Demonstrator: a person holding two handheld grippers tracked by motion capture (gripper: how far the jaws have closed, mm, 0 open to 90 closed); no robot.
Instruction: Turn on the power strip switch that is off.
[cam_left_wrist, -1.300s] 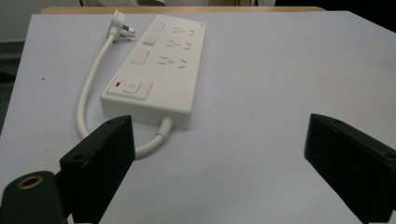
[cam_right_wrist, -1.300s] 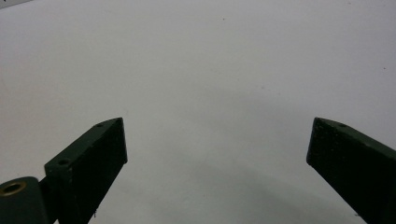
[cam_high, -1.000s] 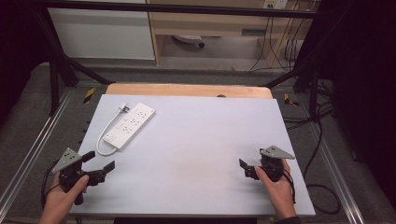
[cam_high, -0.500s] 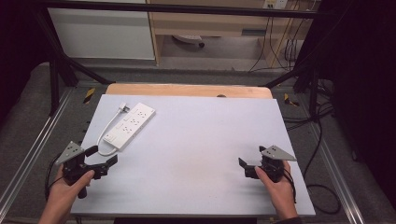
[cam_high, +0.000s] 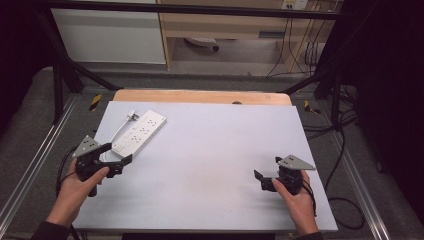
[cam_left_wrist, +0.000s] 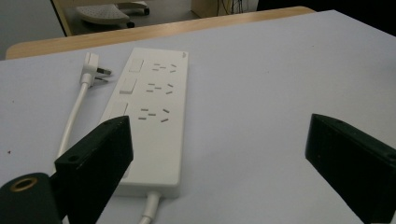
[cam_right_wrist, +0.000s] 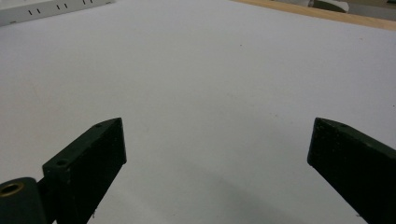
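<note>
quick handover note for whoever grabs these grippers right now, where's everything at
Left gripper: open, holding nothing, at the near end of the power strip where its cable leaves it; not touching it as far as the left gripper view shows.
Right gripper: open, holding nothing, over bare table at the near right, far from the strip.
Power strip: flat on the table's far left, white cable running alongside it, plug lying loose next to its far end, unplugged.
Done: nothing gripped or plugged.
Left: probably close the left gripper on the strip or cable; the right gripper has yet to come over.
</note>
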